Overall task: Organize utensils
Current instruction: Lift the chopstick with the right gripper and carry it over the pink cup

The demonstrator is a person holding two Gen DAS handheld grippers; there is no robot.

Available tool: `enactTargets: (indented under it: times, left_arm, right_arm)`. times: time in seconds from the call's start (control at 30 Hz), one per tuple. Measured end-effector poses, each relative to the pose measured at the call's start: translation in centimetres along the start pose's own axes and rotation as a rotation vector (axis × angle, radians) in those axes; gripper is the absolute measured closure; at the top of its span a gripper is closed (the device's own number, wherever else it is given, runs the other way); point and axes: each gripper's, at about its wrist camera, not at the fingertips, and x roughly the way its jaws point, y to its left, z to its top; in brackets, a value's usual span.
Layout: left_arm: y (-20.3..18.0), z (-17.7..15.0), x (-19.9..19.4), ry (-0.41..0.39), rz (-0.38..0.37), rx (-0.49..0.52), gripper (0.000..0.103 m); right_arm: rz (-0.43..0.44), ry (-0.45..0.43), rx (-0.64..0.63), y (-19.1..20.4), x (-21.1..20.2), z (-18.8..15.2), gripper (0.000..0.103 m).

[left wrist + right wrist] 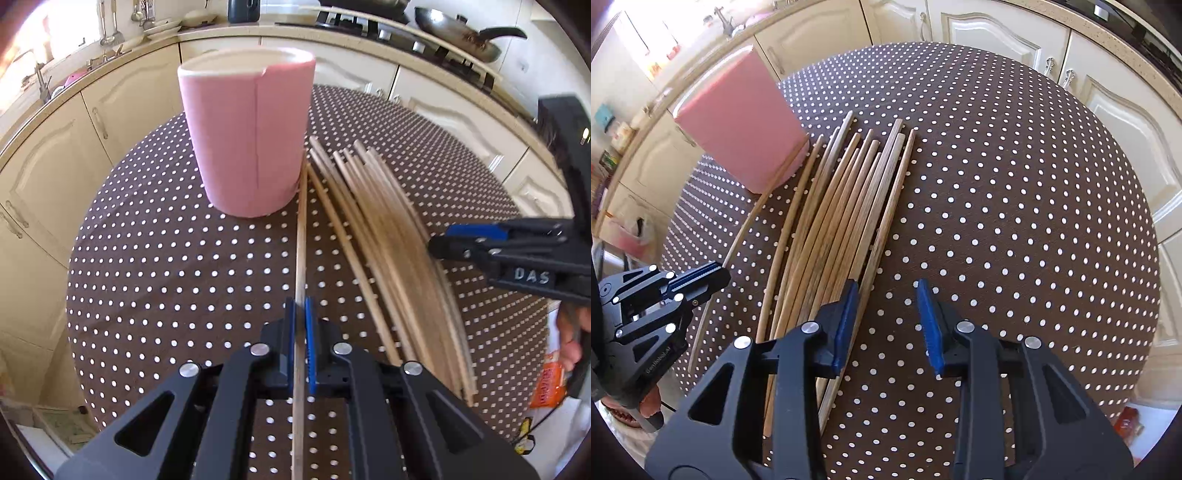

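Note:
A pink cup (247, 140) stands upright on the brown dotted tablecloth (166, 258). My left gripper (300, 306) is shut on a single wooden chopstick (302, 229), whose far end reaches the cup's base. To its right lies a pile of several chopsticks (388, 251), and my right gripper (439, 246) hovers at the pile's right side. In the right wrist view my right gripper (886, 295) stands open over the near end of the pile (834, 206). The rightmost chopstick (886, 206) runs just inside its left pad, unpressed. The left gripper (714, 275) and the cup (742, 125) show at the left.
Cream cabinets (122, 103) curve round the table's far side. A stove with a frying pan (458, 33) sits on the counter at the back right. An orange packet (546, 384) lies beyond the table's right edge, below a person's hand (570, 339).

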Motion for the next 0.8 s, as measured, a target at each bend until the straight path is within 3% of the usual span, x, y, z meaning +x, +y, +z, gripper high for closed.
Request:
enactTargets:
  times: [0.17, 0.33, 0.47, 0.6, 0.8]
  left_arm:
    - [-1.1, 1.3, 1.2, 0.035, 0.048, 0.026, 0.097]
    - [-1.9, 2.5, 1.6, 0.089, 0.097, 0.066, 0.096]
    - [-1.6, 3.6, 1.8, 0.146, 0.069, 0.053, 0.096]
    - [-0.9, 4.1, 2.0, 0.181, 0.058, 0.056, 0.097]
    - [-1.6, 5.0, 2.3, 0.133, 0.008, 0.039, 0.098]
  right_arm:
    - [-0.079, 0.079, -0.057, 1.2, 1.2, 1.6, 0.069]
    - [-0.103, 0.151, -0.096, 1.9, 2.2, 3.3, 0.07]
    - [-0.09, 0.204, -0.103, 2.2, 2.5, 3.9, 0.081]
    - [-0.119, 0.203, -0.108, 1.9, 2.3, 3.5, 0.094]
    - [-0.036, 0.143, -0.036, -0.9, 1.3, 2.5, 0.097]
